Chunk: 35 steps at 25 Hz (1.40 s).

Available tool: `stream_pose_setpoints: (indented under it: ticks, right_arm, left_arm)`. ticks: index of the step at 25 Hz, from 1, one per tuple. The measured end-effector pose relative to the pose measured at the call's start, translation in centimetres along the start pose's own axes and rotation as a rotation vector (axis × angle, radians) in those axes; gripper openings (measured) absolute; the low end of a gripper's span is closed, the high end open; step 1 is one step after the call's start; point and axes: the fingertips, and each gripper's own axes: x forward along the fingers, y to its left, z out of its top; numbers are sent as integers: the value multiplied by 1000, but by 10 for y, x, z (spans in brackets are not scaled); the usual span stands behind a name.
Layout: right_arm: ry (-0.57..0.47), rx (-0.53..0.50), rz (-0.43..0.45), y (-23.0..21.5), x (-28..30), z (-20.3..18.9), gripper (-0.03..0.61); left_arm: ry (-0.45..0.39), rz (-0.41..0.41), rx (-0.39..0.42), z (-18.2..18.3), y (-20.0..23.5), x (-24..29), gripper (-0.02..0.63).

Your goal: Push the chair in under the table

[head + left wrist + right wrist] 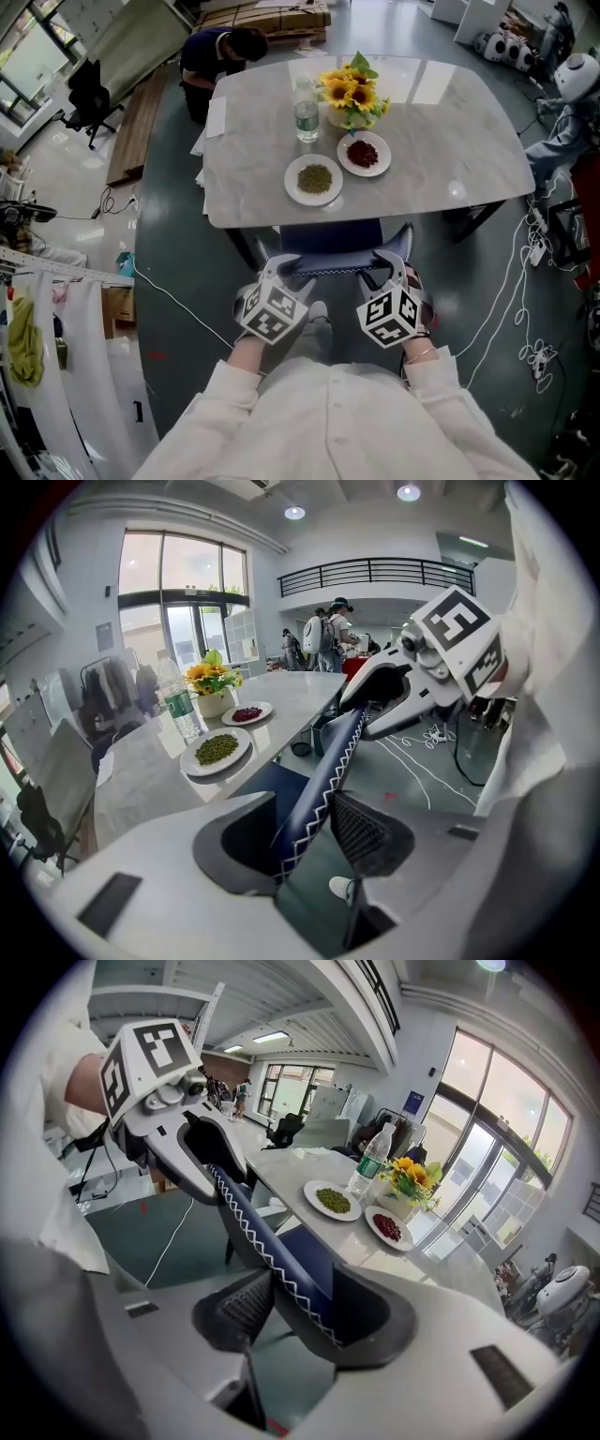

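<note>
A navy chair (330, 240) with white zigzag stitching stands at the near edge of the pale marble table (441, 141), its seat mostly under the tabletop. My left gripper (281, 274) grips the left end of the backrest's top edge, and my right gripper (390, 268) grips the right end. In the left gripper view the backrest (330, 761) runs between the jaws of the left gripper (305, 834), touching both pads. In the right gripper view the backrest (251, 1230) sits likewise in the right gripper (298, 1312). Each view shows the other gripper farther along the backrest.
On the table stand a plate of green beans (314, 178), a plate of red beans (364, 153), a water bottle (307, 112) and a vase of sunflowers (352, 92). A person (221, 54) crouches at the far left corner. White cables (525, 272) trail over the floor at right.
</note>
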Motion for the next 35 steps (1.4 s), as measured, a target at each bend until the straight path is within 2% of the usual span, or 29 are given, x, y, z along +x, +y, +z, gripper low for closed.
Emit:
stream_pose_setpoints:
  ticks: [6, 19, 26, 35]
  right_arm:
    - [-3, 3, -8, -11, 11, 8, 192]
    - [-2, 1, -14, -13, 13, 7, 195]
    - [46, 25, 29, -5, 12, 6, 195]
    - [46, 25, 21, -3, 12, 7, 195]
  left_arm:
    - [-3, -3, 6, 6, 15, 7, 186]
    - [-1, -19, 1, 6, 16, 9, 186]
    - [8, -27, -13, 1, 13, 5, 187]
    - [20, -66, -8, -1, 11, 3, 186]
